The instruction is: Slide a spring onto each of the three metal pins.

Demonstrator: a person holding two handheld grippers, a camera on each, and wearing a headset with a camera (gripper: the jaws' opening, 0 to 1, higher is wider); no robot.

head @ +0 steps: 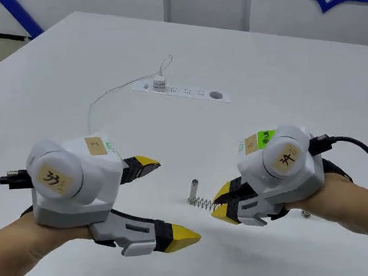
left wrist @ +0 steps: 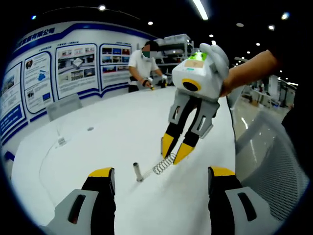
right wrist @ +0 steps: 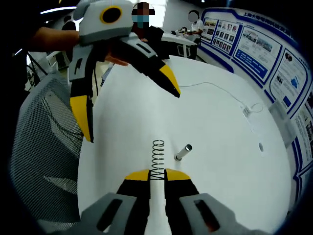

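While our right gripper (head: 220,204) pinches one end of the spring (right wrist: 157,159) between narrow jaws, its free end sits just beside the metal pin (head: 193,190) on the table (head: 263,108). Our left gripper (head: 172,198) hangs nearby, jaws spread wide; it holds nothing.

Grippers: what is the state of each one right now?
Left gripper: open, holding nothing.
Right gripper: closed on one end of the spring.
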